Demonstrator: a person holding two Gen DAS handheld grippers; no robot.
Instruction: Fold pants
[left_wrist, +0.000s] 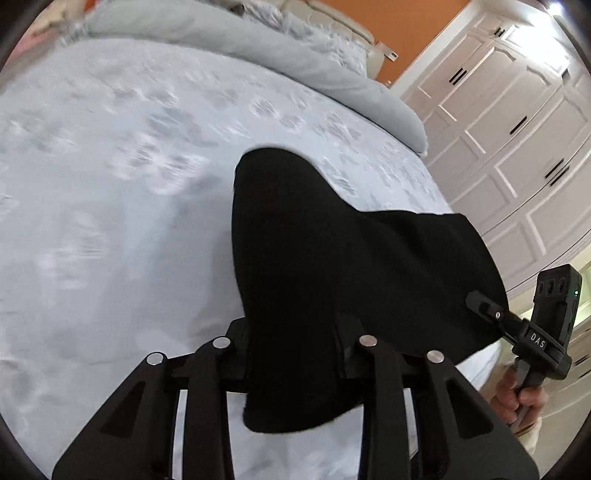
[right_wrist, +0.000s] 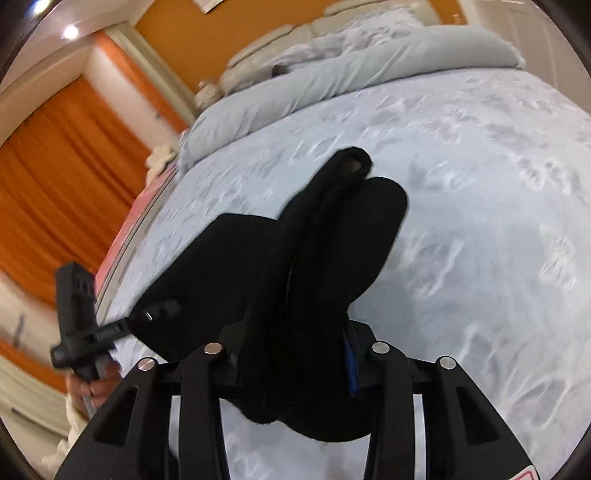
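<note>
The black pants (left_wrist: 332, 258) hang bunched above the pale blue bedspread (left_wrist: 110, 184), stretched between both grippers. In the left wrist view my left gripper (left_wrist: 295, 328) is shut on a thick fold of the fabric, which drapes over and hides the fingertips. The right gripper (left_wrist: 480, 301) pinches the pants' far right edge. In the right wrist view my right gripper (right_wrist: 291, 332) clamps a rolled bundle of the pants (right_wrist: 332, 240), whose far end droops onto the bedspread (right_wrist: 480, 221). The left gripper (right_wrist: 162, 308) holds the cloth's left corner there.
A grey duvet (left_wrist: 295, 55) lies folded along the head of the bed. White wardrobe doors (left_wrist: 498, 129) stand to the right of the bed, orange curtains (right_wrist: 55, 184) to the left. A person's hand (left_wrist: 517, 398) grips the right tool's handle.
</note>
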